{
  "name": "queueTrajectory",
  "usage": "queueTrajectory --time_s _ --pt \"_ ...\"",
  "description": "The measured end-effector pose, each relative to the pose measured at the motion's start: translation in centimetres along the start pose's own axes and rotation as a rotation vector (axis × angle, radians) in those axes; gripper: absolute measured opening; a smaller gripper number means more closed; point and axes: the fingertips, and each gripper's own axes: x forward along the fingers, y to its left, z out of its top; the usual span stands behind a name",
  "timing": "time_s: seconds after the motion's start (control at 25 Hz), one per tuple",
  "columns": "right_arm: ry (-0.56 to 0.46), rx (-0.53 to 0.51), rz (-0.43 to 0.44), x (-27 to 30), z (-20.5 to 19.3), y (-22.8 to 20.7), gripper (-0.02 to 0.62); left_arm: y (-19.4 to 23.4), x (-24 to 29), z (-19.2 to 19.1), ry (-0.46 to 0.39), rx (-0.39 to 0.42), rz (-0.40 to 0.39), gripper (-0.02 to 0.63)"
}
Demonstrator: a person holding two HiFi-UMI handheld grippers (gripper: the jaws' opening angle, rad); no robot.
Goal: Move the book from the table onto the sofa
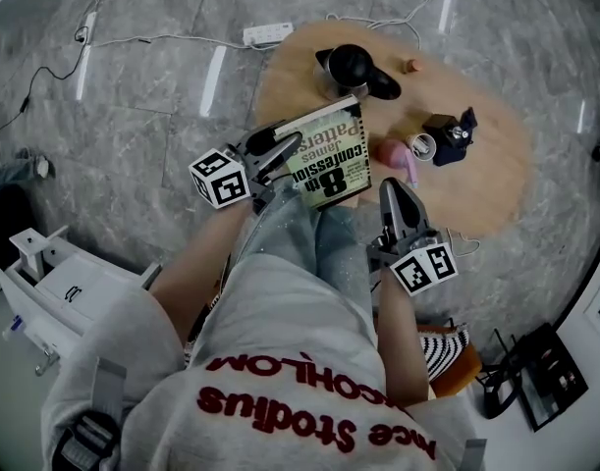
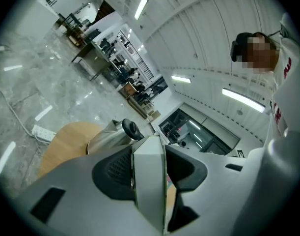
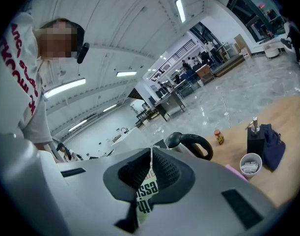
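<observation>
Book [image 1: 329, 157] in grip of left tool [image 1: 283, 151] and right tool [image 1: 389, 190], seemingly off table [image 1: 496, 165].

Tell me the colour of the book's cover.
The book has a pale olive-green cover with black and white lettering, clearest in the head view.

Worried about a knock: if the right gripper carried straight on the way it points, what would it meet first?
Probably the steel kettle with black lid and handle, dead ahead of the right gripper; how far off is unclear.
</observation>
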Motion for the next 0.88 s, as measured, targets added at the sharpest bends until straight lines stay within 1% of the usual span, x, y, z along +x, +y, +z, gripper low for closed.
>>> queueTrajectory --time_s 0.16,0.28,0.4,0.48,0.6,0.72,0.88 --pt "-0.029 -0.019 -0.008 -1.0 1.3 0.6 0.029 -2.6 0.2 1.1 0.033 0.110 -0.011 0.183" --pt "-0.049 -0.034 -0.010 -1.8 2.4 1.2 0.029 -4.4 0.3 2.2 0.038 0.169 -0.017 0.183" --pt "-0.069 -0.051 -0.013 -2.5 3.6 1.6 0.029 -6.2 0.3 3.8 0.017 0.188 -0.040 0.181" --pt "-0.084 -0.066 -0.014 -3.0 4.6 2.0 0.029 -7.5 0.3 5.1 0.000 0.219 -0.052 0.181" --pt "-0.114 -0.092 -0.017 -4.0 6.3 2.7 0.029 -10.0 0.2 7.0 -0.007 0.305 -0.072 0.181" --pt "-0.148 -0.116 -0.019 -4.9 8.0 3.3 0.029 -12.6 0.5 8.9 -0.024 0.390 -0.110 0.181" --pt "-0.173 -0.171 -0.021 -5.9 9.5 4.6 0.029 -15.6 0.4 11.3 -0.070 0.461 -0.148 0.179"
